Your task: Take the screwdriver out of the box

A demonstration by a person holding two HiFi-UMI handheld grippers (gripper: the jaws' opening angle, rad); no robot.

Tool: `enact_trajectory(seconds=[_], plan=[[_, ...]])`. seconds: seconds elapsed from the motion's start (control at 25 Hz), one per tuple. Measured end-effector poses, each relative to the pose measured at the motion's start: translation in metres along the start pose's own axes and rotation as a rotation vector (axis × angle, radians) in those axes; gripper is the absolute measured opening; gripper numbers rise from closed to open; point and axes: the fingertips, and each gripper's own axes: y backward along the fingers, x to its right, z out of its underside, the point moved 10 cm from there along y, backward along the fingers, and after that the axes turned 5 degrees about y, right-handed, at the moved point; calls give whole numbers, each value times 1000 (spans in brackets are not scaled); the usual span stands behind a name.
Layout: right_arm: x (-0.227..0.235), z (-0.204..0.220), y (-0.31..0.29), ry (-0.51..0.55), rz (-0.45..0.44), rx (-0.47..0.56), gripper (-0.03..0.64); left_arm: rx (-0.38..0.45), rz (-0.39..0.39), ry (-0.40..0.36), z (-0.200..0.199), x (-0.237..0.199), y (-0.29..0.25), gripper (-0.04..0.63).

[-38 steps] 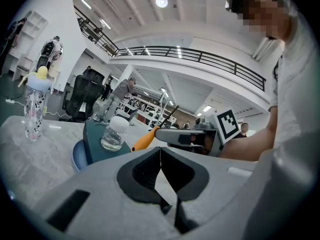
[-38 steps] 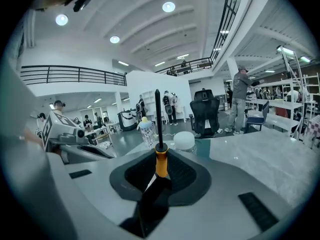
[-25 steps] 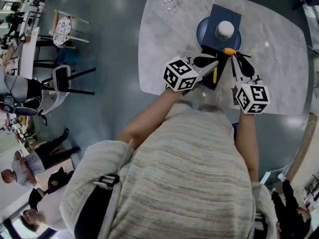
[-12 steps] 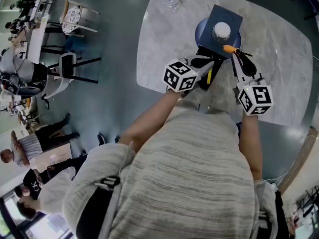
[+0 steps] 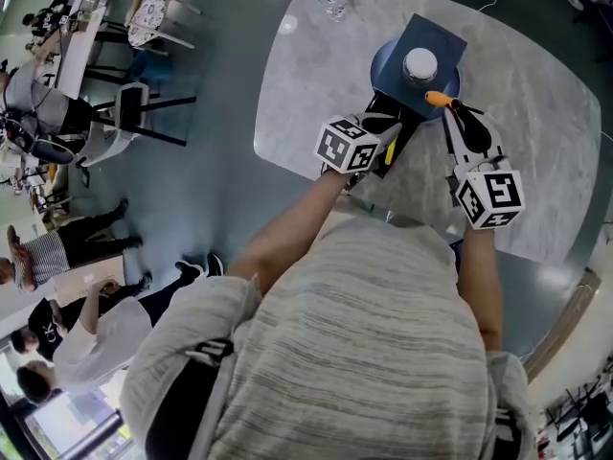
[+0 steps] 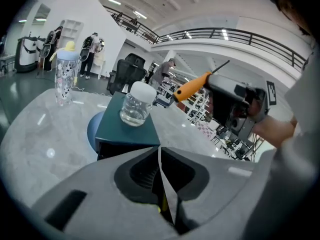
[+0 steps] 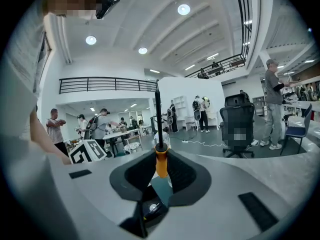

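Screwdriver (image 7: 160,161), orange-handled, is clamped in the right gripper (image 5: 452,113) near the box (image 5: 442,38).

Looking like big open-plan office or lab hall, definitely not home. Balcony railing (image 6: 240,33) running round upper level, round ceiling lights (image 7: 183,9) shining way overhead. Swivel office chair (image 7: 237,116) sitting on shiny grey floor (image 5: 220,113), more chairs (image 5: 129,132) standing by long white desks (image 5: 79,46). Bunch of people (image 7: 102,125) hanging around worktable (image 7: 122,134) in background. Another person (image 7: 274,104) standing off to right side. Shelves (image 7: 180,106) standing by far wall. Pale marble-look table (image 5: 536,161) filling foreground.
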Motion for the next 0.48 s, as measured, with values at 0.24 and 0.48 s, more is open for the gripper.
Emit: enact_trajectory(seconds=[0.24, 0.48], plan=[[13, -2, 5, 1, -33, 5, 67, -72, -71, 41, 12, -6, -18, 18], [20, -6, 4, 8, -62, 8, 67, -129, -150, 77, 18, -15, -31, 22]])
